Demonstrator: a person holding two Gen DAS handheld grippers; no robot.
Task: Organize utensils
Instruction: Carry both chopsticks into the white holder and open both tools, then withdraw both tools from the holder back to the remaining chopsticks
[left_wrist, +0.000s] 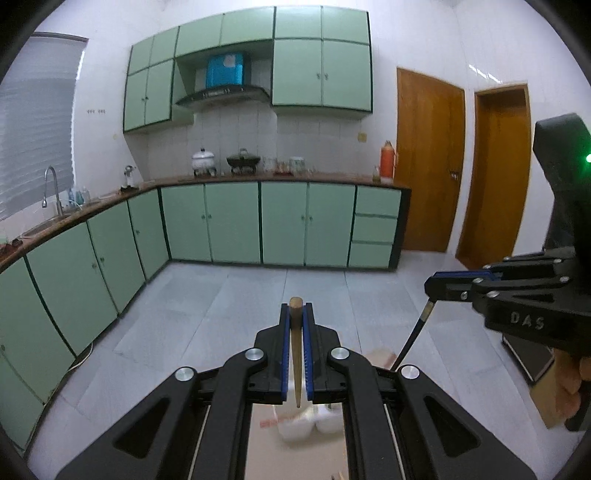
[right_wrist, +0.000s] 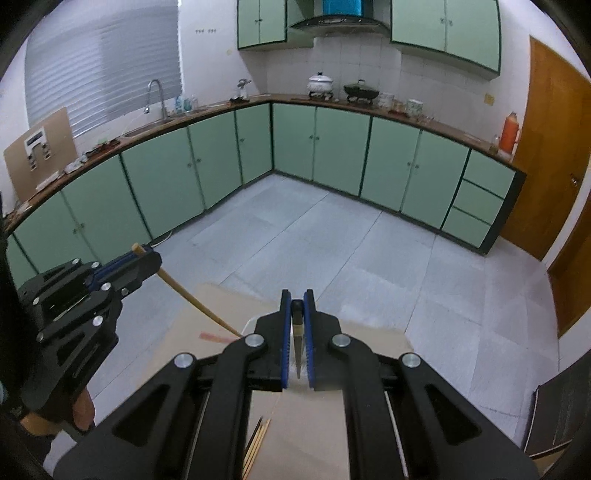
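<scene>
My left gripper (left_wrist: 296, 310) is shut on a light wooden chopstick (left_wrist: 296, 343), held high above the table with its tip pointing back down; it also shows in the right wrist view (right_wrist: 195, 299). My right gripper (right_wrist: 297, 299) is shut on a dark chopstick (right_wrist: 297, 345) with a pale band; the left wrist view shows it (left_wrist: 415, 332) hanging down from the right gripper (left_wrist: 434, 286). More chopsticks (right_wrist: 258, 443) lie on the brown table (right_wrist: 314, 435) below. A white holder (left_wrist: 310, 424) stands blurred under the left gripper.
Green kitchen cabinets (left_wrist: 236, 221) line the far walls under a dark countertop (left_wrist: 280, 178) with pots and an orange flask (left_wrist: 386, 159). Wooden doors (left_wrist: 428, 162) are at right. A grey tiled floor (right_wrist: 332, 236) lies beyond the table edge.
</scene>
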